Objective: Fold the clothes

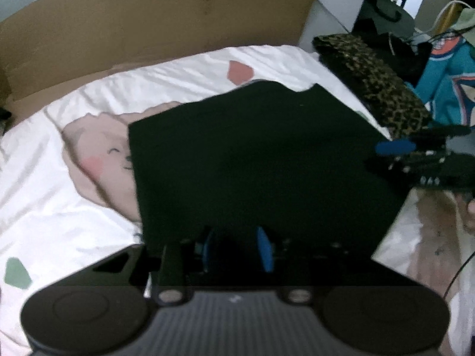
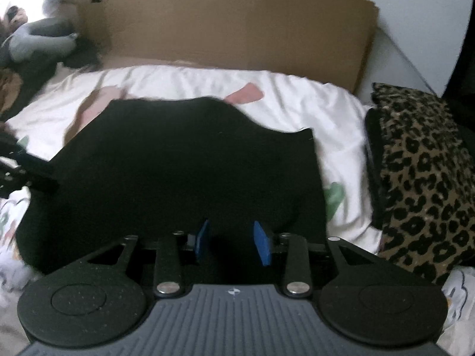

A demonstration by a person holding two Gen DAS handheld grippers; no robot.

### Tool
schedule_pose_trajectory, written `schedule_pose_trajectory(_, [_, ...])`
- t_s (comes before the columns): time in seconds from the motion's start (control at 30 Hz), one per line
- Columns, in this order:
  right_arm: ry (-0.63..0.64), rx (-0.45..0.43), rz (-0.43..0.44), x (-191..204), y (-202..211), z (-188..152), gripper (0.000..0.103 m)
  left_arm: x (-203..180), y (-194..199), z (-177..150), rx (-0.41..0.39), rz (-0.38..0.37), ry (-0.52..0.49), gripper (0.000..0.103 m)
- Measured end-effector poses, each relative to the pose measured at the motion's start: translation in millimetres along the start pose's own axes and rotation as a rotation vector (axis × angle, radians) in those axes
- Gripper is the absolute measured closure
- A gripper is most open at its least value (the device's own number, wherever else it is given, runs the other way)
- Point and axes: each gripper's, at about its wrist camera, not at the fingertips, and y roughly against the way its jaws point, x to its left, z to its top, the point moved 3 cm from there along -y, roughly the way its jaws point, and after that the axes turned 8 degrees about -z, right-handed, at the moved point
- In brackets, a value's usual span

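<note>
Two grippers work one black garment (image 1: 261,160) spread over a bed w/ a white duvet (image 1: 74,207) printed w/ a pink smiling face (image 1: 104,160) and small pink and green patches. The garment lies roughly mid-bed, its far edge ragged and wavy, near edge pulled toward both cameras.

Left gripper (image 1: 237,249): blue-padded fingers (image 1: 264,249) stand apart w/ dark cloth bunched in the gap between them; whether they actually pinch it I can't tell, too dark and blurry. Right gripper (image 2: 233,243): same story, blue fingers (image 2: 261,243) apart, black fabric lying between and under them, grip unclear.

In the left wrist view the right gripper (image 1: 394,148) comes in from the right side at the garment's edge, one blue pad showing; fingers there too blurred to judge. In the right wrist view the left gripper's dark body (image 2: 17,172) pokes in at the left edge of the cloth.

Leopard-print fabric (image 2: 424,178) sits at the bed's right side, just beside the duvet. Brown cardboard sheet (image 2: 225,26) stands upright behind the bed. Grey plush toy (image 2: 35,38) lies far left by the cardboard. Teal printed cloth (image 1: 451,77) off to the right.
</note>
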Motion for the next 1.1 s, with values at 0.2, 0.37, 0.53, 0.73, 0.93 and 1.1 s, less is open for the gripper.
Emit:
schedule_pose_trajectory(0.2, [0.019,0.032,0.040,16,5,-18,0.057,-19,-9,-17,0.052,-0.056,-0.051,0.065])
schedule_pose_trajectory(0.37, [0.048,0.068,0.018,14,6,-39,0.057,-15,-11,-40,0.119,-0.055,-0.063,0.061])
schedule_pose_trajectory(0.53, [0.022,0.101,-0.041,-8,5,-51,0.055,-5,-4,-54,0.147,-0.045,-0.062,0.058])
schedule_pose_trajectory(0.73, [-0.044,0.111,-0.059,-28,9,-57,0.056,9,3,-63,0.198,-0.057,0.006,0.057])
schedule_pose_trajectory(0.93, [-0.100,0.126,-0.111,-40,19,-60,0.056,22,17,-70,0.224,-0.044,0.075,0.061])
schedule_pose_trajectory(1.1, [-0.307,0.147,-0.036,-55,28,-67,0.055,21,19,-62,0.195,-0.119,0.146,0.058])
